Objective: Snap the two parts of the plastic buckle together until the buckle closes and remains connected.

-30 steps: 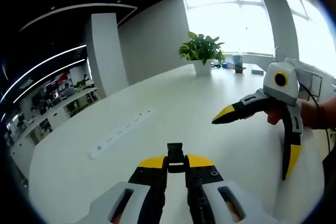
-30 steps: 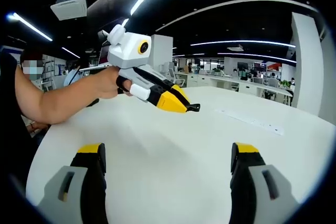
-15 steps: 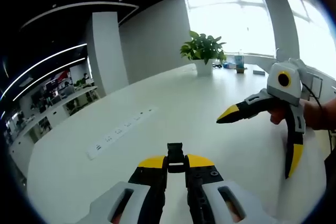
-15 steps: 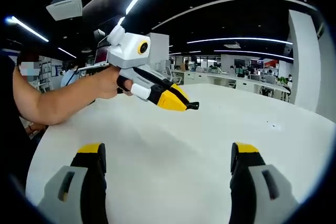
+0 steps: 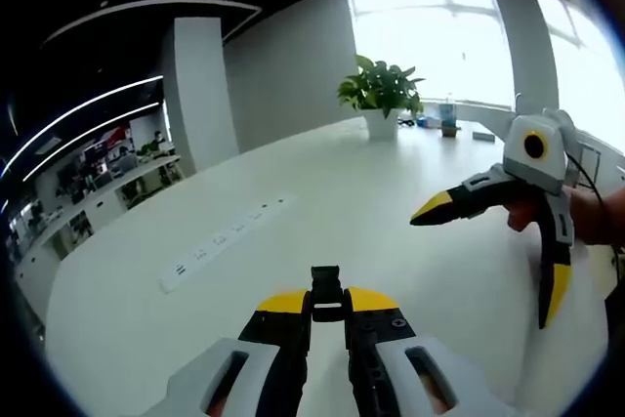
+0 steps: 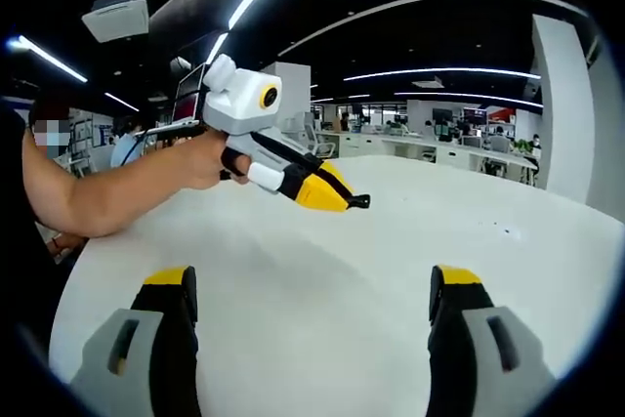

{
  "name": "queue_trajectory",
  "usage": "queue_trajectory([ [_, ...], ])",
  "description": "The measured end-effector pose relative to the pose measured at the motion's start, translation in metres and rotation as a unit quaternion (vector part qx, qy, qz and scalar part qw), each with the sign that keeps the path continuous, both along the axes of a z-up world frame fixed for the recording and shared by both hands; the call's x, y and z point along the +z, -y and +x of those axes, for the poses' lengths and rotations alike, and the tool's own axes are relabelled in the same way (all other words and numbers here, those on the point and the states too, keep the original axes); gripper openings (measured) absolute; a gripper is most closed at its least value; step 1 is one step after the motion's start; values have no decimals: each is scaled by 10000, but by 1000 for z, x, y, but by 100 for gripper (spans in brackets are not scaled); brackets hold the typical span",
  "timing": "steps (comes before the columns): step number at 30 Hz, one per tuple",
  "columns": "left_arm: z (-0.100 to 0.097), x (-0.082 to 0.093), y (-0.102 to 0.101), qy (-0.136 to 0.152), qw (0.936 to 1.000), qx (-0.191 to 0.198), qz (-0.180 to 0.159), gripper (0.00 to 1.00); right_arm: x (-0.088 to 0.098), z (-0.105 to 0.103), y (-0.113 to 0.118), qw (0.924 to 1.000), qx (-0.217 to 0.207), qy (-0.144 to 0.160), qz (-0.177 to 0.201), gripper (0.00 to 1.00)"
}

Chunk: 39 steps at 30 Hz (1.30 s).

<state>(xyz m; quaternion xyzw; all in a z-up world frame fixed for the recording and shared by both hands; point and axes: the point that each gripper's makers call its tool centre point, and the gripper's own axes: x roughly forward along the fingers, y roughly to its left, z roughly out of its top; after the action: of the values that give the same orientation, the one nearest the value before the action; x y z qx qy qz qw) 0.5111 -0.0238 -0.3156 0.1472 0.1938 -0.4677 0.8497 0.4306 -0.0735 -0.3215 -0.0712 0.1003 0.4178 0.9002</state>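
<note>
A white bench in an open office carries a potted plant far ahead. The left gripper pinches a small black buckle at its fingertips. The right gripper has its fingers spread wide.

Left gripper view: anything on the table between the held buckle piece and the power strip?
Nothing. In the left gripper view only bare white table lies between the black buckle piece, pinched in the left hand-held gripper, and the power strip.
</note>
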Motion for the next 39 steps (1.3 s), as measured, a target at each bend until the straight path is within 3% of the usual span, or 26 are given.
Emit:
queue_trajectory([
  [39, 16, -6, 17, -61, 10000, -11, 42, 11, 0, 0, 2, 9999, -53, -92, 81, 100],
])
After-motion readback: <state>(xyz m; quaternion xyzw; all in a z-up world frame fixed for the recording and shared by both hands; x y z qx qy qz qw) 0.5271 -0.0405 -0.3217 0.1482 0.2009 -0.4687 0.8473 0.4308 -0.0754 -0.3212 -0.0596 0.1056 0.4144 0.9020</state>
